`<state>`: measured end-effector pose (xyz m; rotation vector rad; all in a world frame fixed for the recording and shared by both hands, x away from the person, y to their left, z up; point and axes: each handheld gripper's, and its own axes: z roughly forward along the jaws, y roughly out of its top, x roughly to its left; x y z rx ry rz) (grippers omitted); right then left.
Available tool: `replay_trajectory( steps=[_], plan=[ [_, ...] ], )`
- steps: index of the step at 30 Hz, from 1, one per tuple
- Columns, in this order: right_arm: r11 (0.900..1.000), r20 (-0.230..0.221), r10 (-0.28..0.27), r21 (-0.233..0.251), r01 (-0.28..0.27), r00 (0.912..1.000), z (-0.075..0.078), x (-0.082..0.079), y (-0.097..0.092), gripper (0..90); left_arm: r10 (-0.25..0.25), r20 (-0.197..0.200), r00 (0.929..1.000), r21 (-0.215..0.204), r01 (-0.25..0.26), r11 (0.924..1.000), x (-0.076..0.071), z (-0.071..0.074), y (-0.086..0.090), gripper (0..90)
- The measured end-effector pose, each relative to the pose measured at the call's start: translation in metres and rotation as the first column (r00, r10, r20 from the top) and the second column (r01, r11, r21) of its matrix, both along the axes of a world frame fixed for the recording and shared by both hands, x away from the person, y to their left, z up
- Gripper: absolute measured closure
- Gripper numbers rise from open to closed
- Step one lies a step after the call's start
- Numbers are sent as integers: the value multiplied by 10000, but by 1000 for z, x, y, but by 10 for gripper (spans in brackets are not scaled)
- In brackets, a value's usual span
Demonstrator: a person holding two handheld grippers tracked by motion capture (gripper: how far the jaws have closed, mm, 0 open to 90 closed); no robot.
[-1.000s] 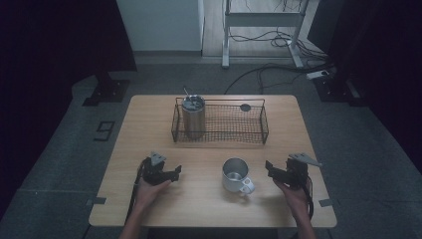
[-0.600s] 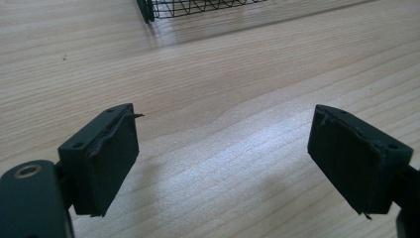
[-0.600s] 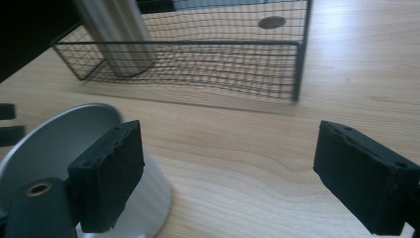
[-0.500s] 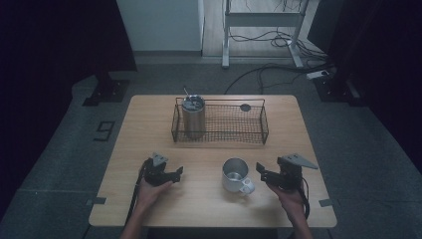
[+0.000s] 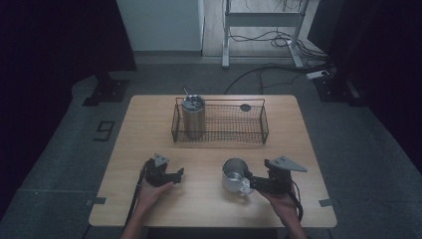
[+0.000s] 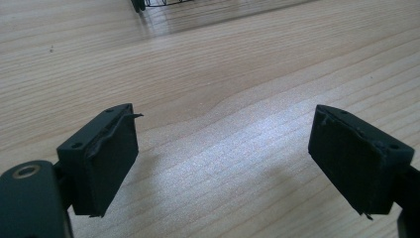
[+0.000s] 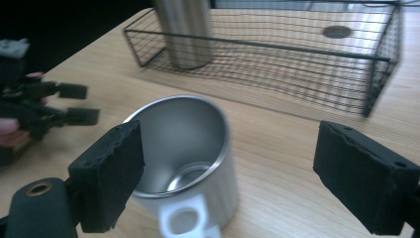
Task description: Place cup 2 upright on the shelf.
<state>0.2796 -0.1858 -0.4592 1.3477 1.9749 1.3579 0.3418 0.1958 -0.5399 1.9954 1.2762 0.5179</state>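
Steel mug (image 5: 234,174) stands on the worktop (image 5: 199,199), six o'clock of the basket (image 5: 221,122). Right tool (image 7: 228,173), jaws just narrowed yet spread, nears its handle; next: pinch it. Left tool (image 6: 223,163) spread, idle.

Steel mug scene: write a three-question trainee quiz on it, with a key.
1. True or false: the steel mug stands inside the wire basket.
2. What stands in the basket's left end? A) tall steel tumbler B) plate C) bottle
3. Which hand-held gripper is right beside the mug's handle?

Key: 1 false, it stands on the table in front of the basket. 2 A. 3 the right hand-held gripper; its jaws stand apart, holding nothing.
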Motion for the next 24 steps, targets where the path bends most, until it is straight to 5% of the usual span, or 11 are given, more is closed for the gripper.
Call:
replay_trajectory(
  steps=[12, 24],
  plan=[
    [9953, -21, 966, -26, -966, 9953, -1, -6, 19, 108, -28, -79, 10000, 97, 29, 9999, -1, -1, 0, 123],
    [9903, -232, 1341, -343, -1349, 9907, -10, -3, 33, 51, -56, -183, 9998, 141, 59, 9999, 0, -3, 0, 124]
  ],
)
